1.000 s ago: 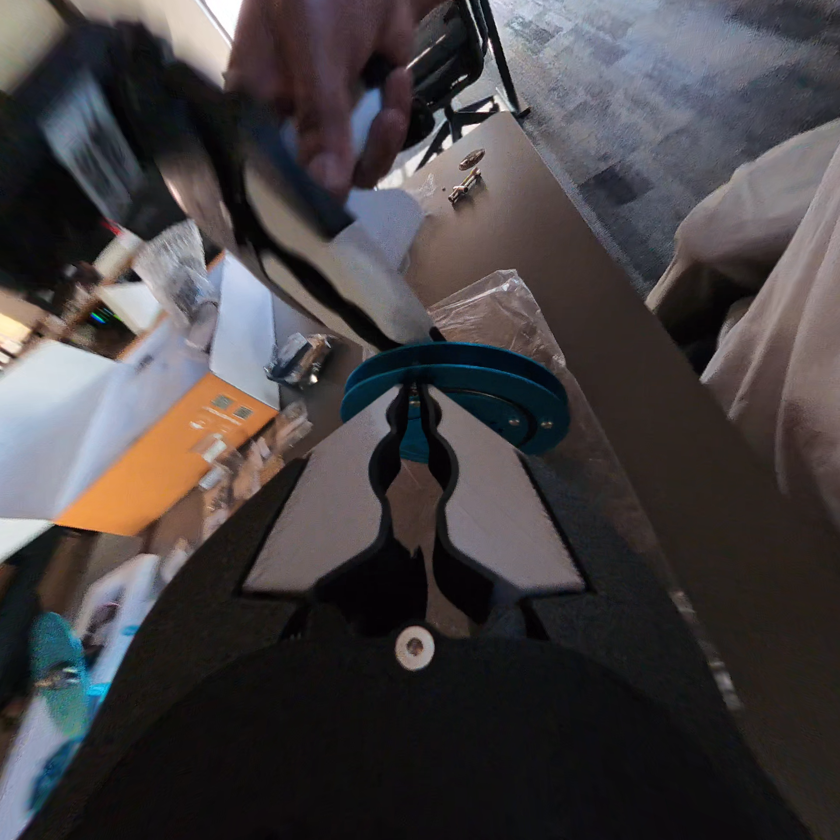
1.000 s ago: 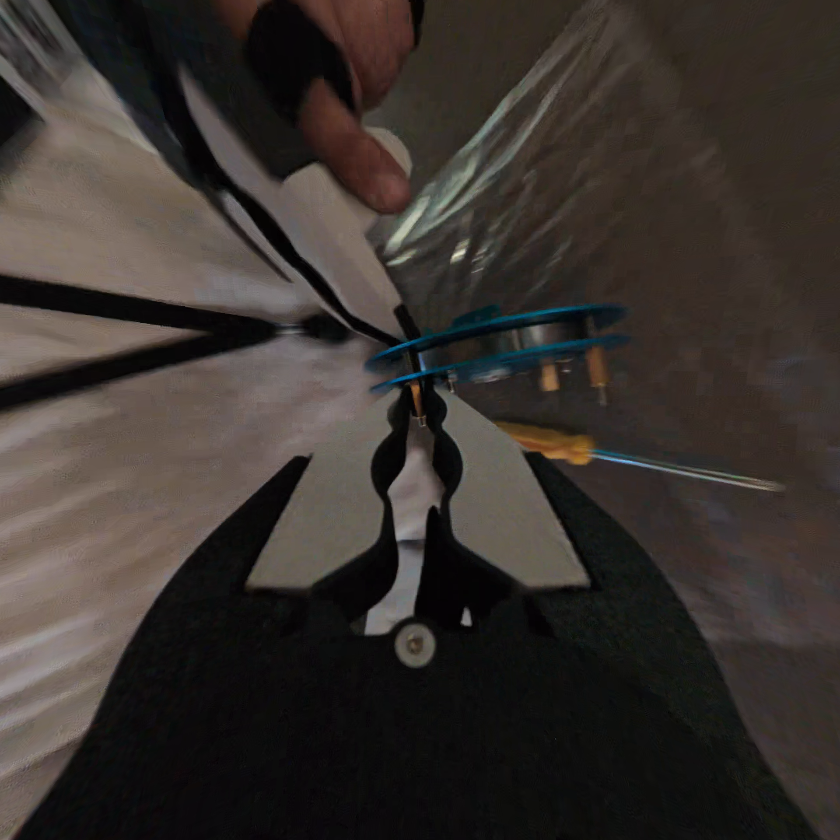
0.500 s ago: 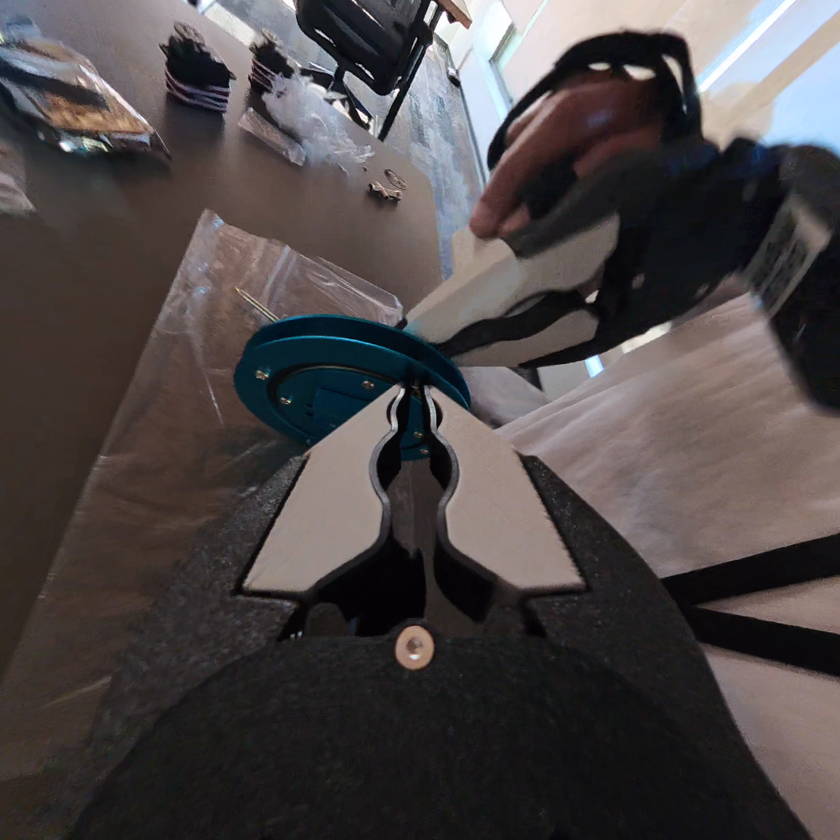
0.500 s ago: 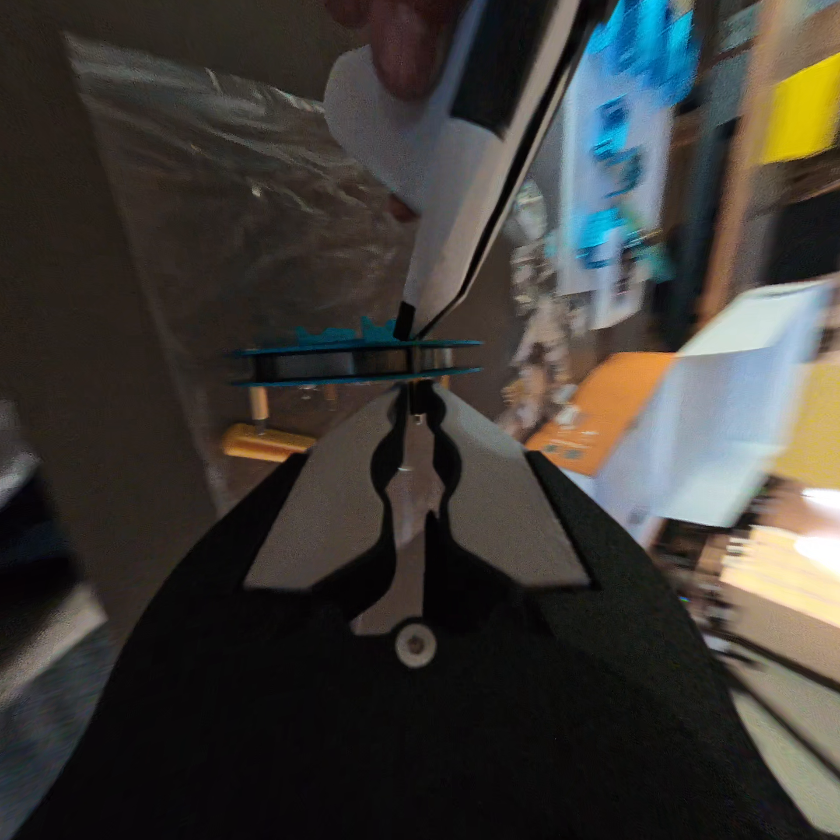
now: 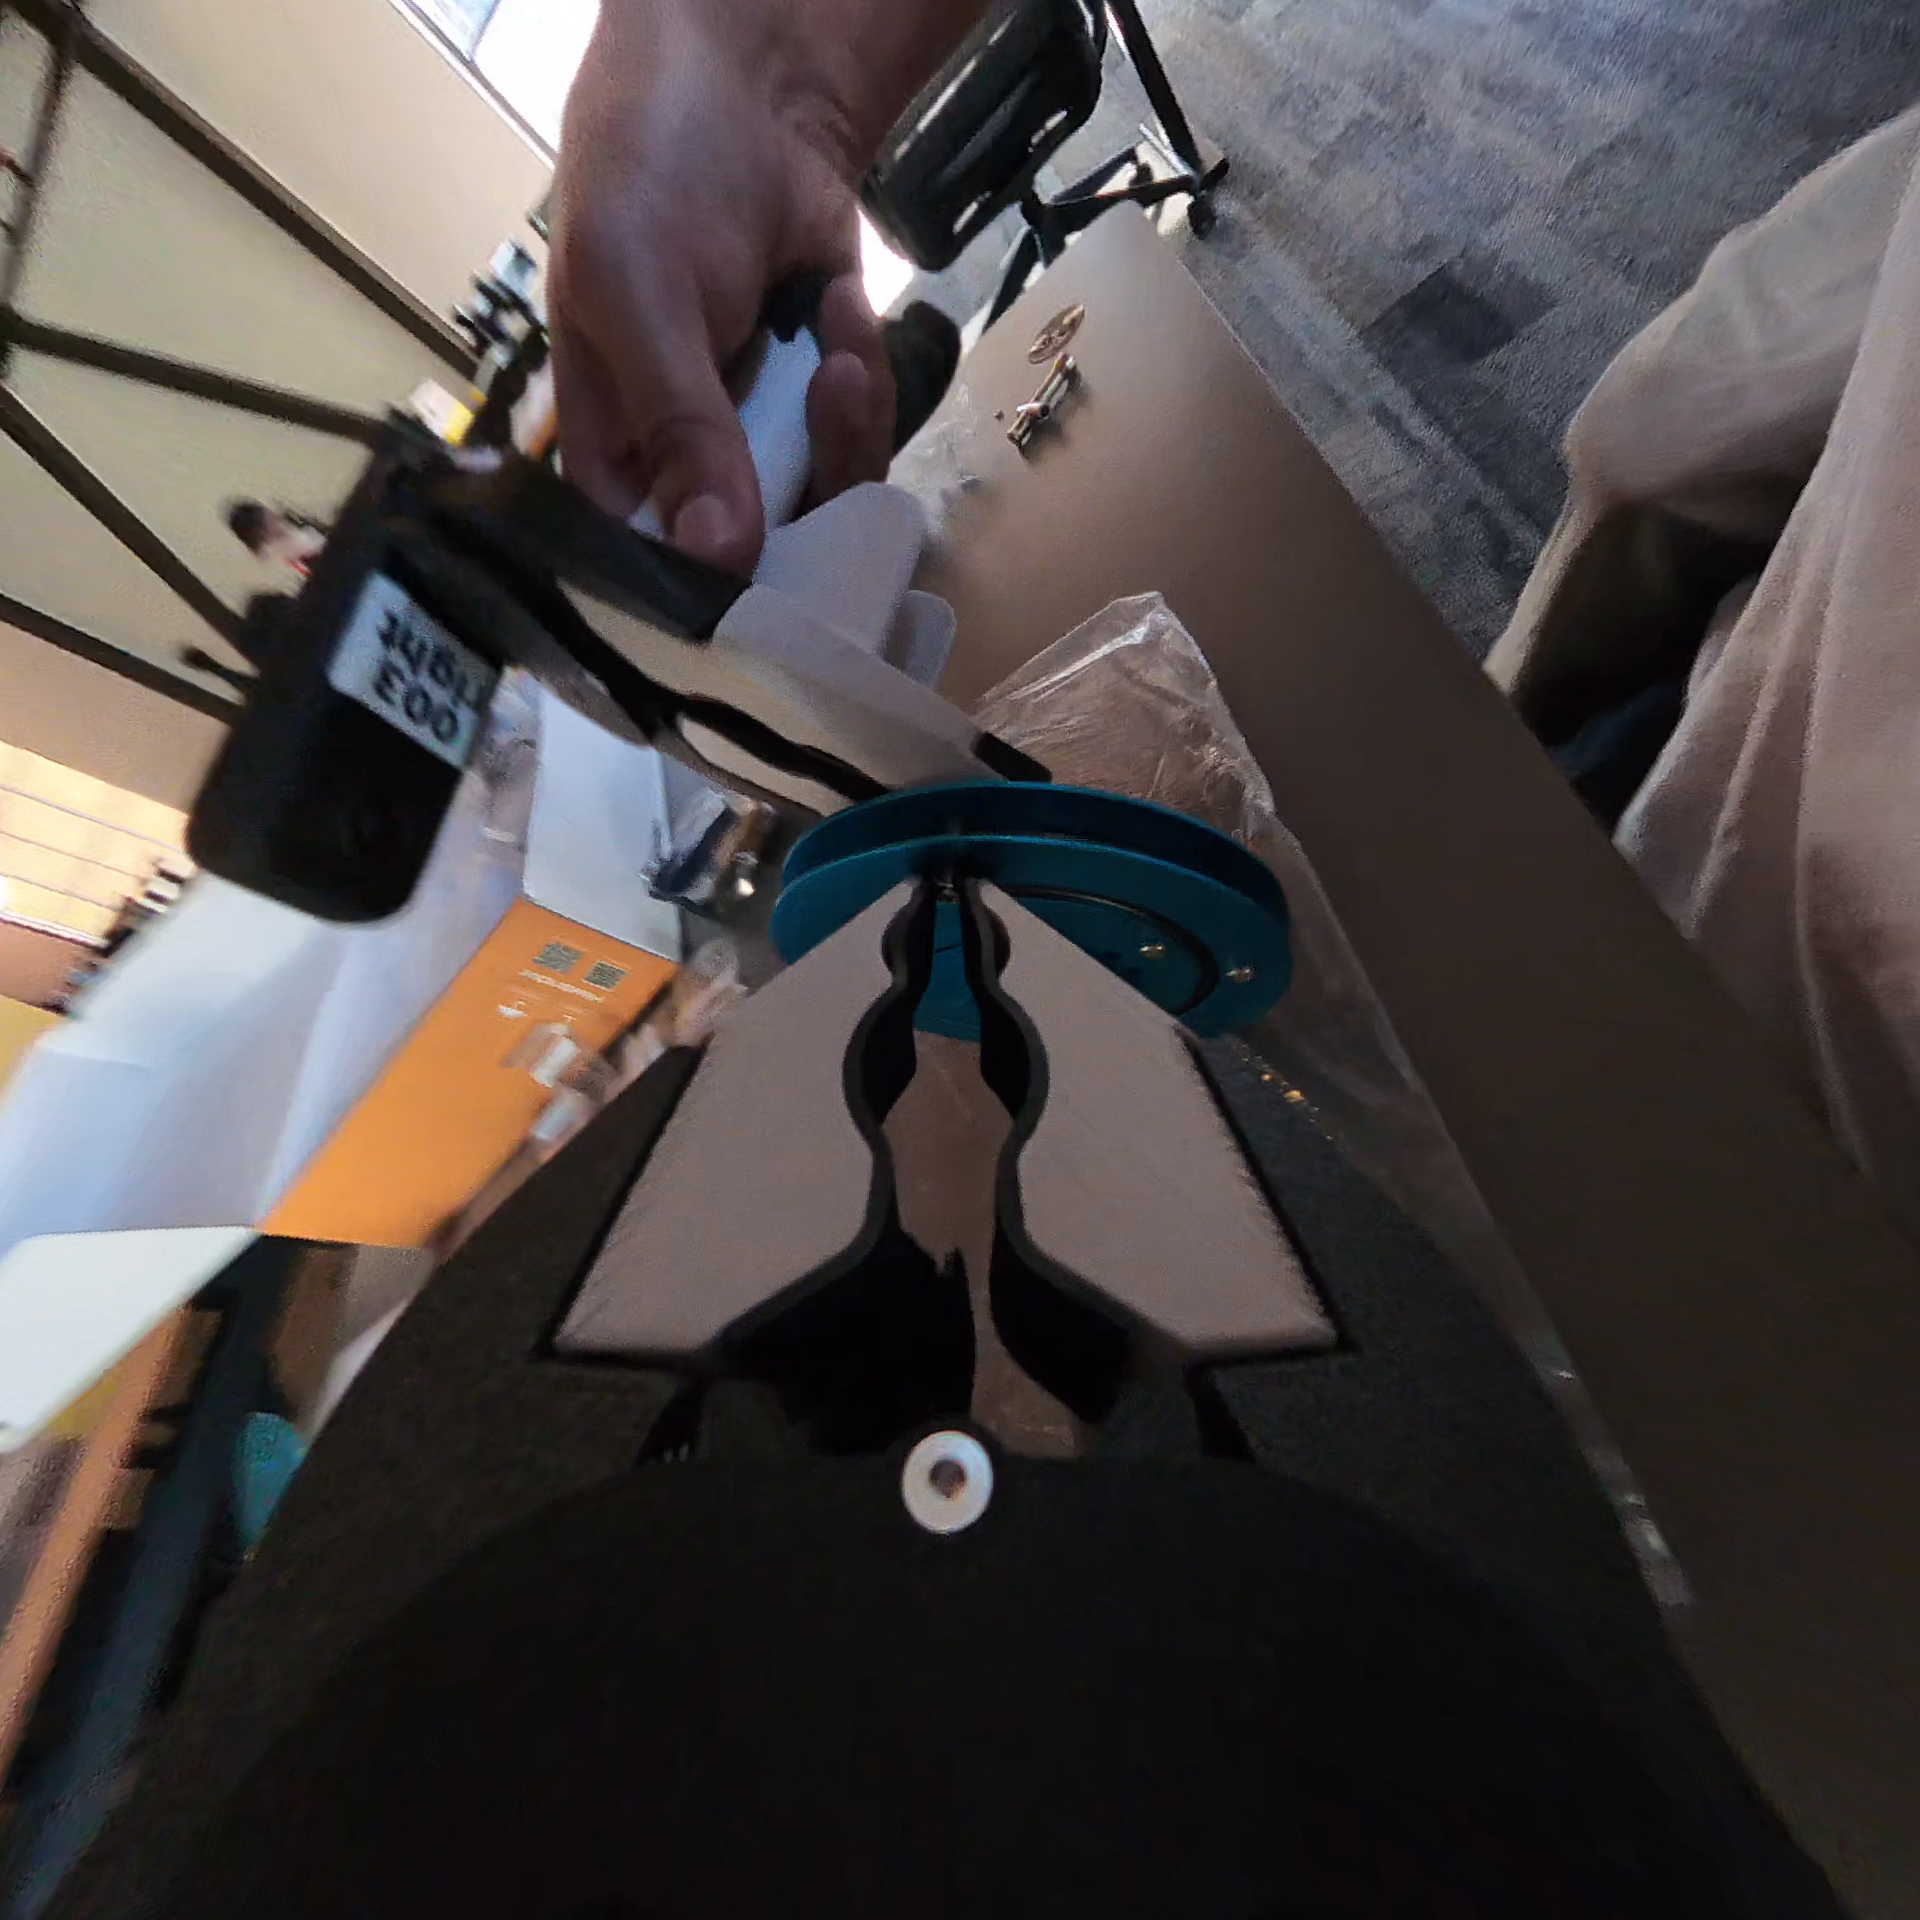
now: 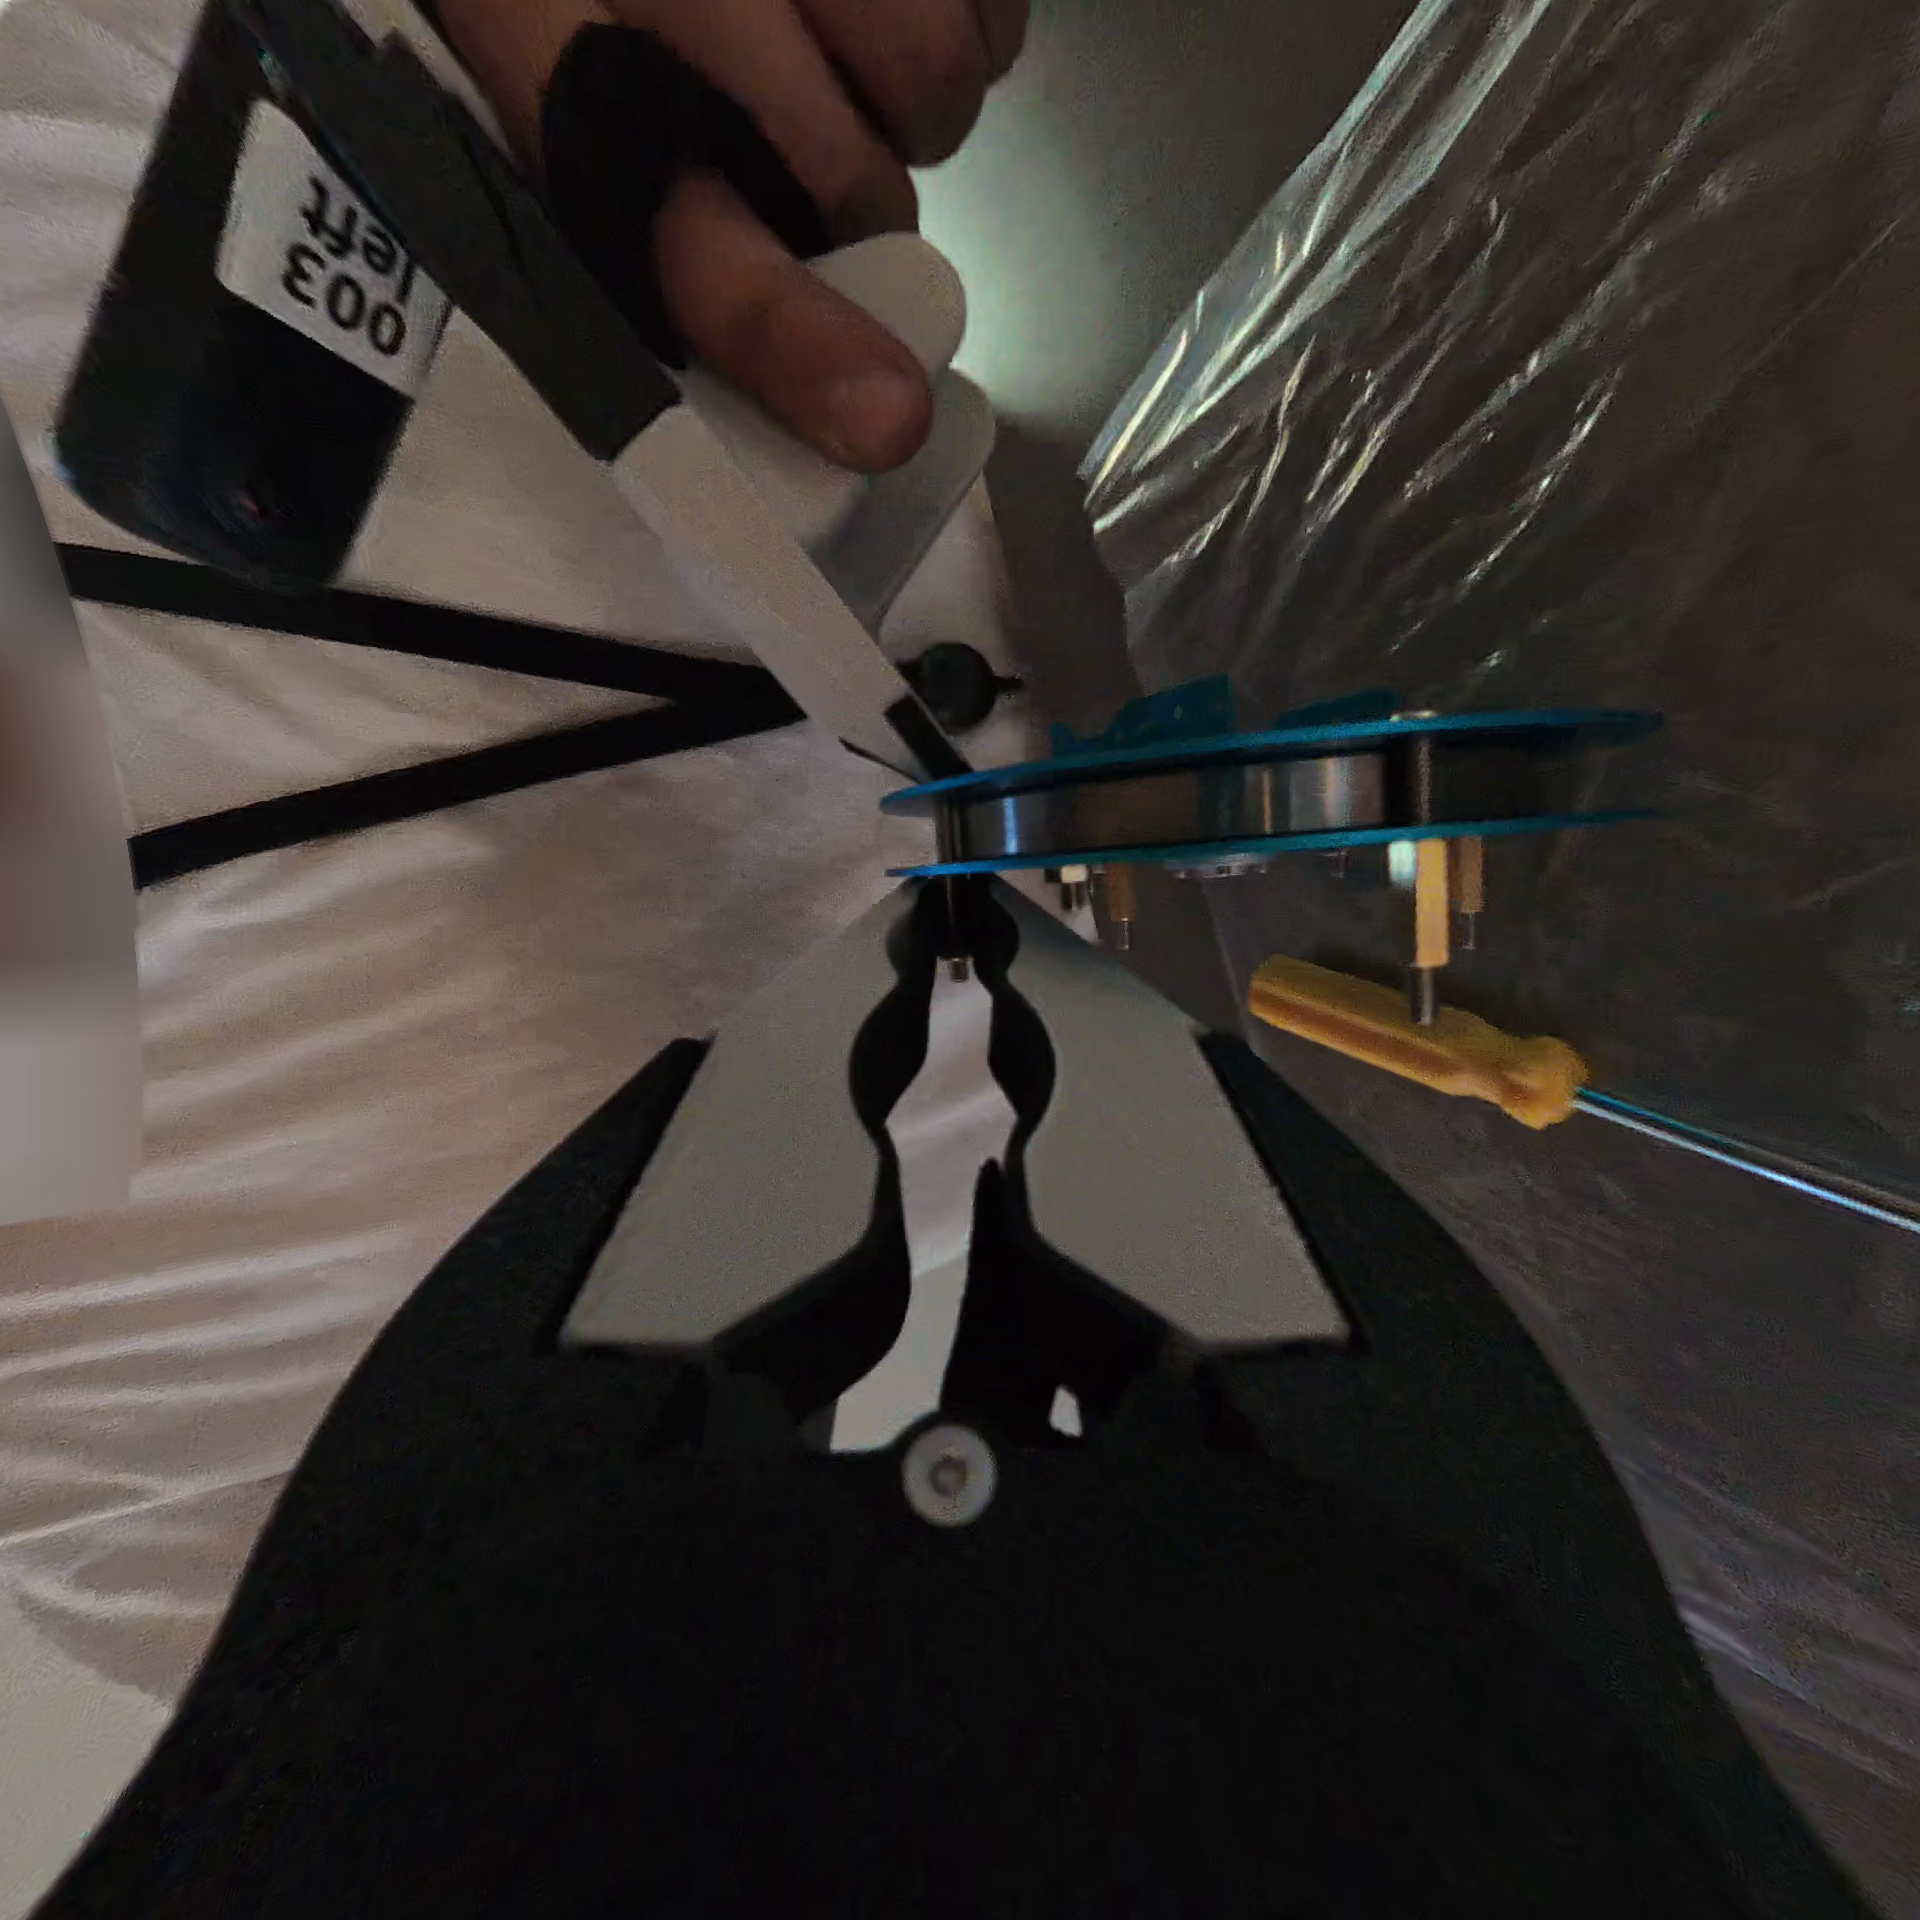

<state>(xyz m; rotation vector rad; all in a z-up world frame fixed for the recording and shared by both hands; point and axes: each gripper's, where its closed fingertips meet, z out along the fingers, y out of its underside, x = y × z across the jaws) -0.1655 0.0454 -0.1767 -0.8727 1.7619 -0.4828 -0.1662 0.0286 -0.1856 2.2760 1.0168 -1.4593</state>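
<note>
Brown table (image 5: 1299, 582), steeply tilted in the left wrist view. Spread across its top, a crinkled clear plastic sheet (image 5: 1122, 686). Lying on that sheet, a yellow-handled screwdriver (image 6: 1413, 1049) with a thin metal shaft. Near the table's far end, small metal parts (image 5: 1049, 384), well apart from the sheet. Beyond that end, a black office chair (image 5: 987, 114) on grey carpet (image 5: 1558, 208). Along the table's right edge, beige cloth (image 5: 1766, 623). Toward the table's left, an orange and white box (image 5: 468, 1049), blurred; on the table or past it, cannot tell.

Disc assembly (image 5: 1039, 904) between both claws — above plastic sheet (image 5: 1132, 686)
</note>
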